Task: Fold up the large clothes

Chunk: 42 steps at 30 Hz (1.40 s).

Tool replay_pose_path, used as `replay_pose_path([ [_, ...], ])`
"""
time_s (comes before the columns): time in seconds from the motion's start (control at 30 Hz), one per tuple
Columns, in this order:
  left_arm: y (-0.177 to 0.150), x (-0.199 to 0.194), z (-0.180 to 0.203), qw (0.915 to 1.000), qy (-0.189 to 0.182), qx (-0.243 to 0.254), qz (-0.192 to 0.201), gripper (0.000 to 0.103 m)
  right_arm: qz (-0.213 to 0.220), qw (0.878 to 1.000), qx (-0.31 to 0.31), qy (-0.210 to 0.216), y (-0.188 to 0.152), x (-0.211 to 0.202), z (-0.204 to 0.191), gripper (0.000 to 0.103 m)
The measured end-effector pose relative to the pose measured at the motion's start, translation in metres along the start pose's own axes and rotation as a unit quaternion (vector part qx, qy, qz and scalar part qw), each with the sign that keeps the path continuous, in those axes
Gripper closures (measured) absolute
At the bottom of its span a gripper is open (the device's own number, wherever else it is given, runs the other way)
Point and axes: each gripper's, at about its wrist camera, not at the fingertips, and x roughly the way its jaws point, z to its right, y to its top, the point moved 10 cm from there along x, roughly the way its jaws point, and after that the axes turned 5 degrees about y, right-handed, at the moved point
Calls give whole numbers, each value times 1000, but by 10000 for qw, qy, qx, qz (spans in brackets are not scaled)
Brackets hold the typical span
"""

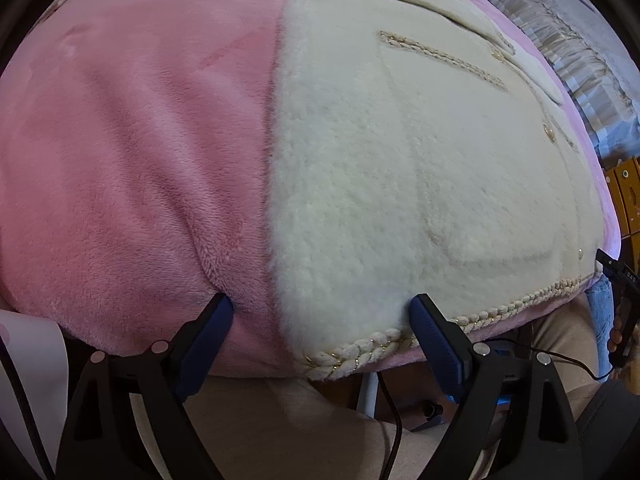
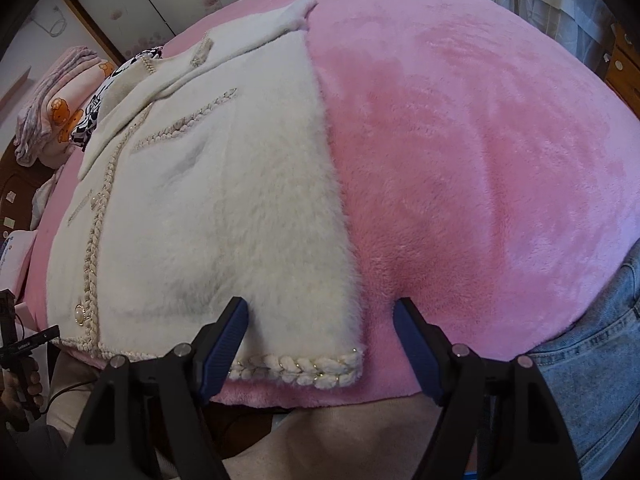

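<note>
The cream jacket lies flat on the pink bed, and with the left gripper and right gripper released astride its braided hem corners, either may pinch bedcover along with fleece.

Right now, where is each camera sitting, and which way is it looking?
Left wrist view: sits on the left gripper, looking steeply down at the near left hem corner of the cream jacket on the pink blanket; both open fingers show, a hand at far right.
Right wrist view: sits on the right gripper, looking down at the jacket's near right hem corner; open fingers straddle it, a hand at far left.
Shared: same jacket, same blanket, braided hem.
</note>
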Motion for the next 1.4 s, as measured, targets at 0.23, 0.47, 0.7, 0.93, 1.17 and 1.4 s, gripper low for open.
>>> replay_pose_path([
  [0.23,0,-4,9,9995,-294,37,-44,34,-223,9986,-414,229,-3,4,-16,62],
  [0.47,-2,5,13,9992,-367,51,-117,29,-289,9980,-368,415,-2,15,-13,59],
  [0.7,4,3,21,9993,-281,142,-211,68,-358,9975,-346,507,-1,15,-16,76],
  [0.93,21,-29,51,9966,-692,400,-189,90,-438,9955,-545,640,11,-8,-36,91],
  [1.17,100,-109,106,9695,-2254,-261,925,90,122,9853,-69,1702,65,-56,-70,92],
  [1.4,205,-119,83,9461,-2390,-1452,1636,90,667,9703,632,2237,178,-55,-104,92],
])
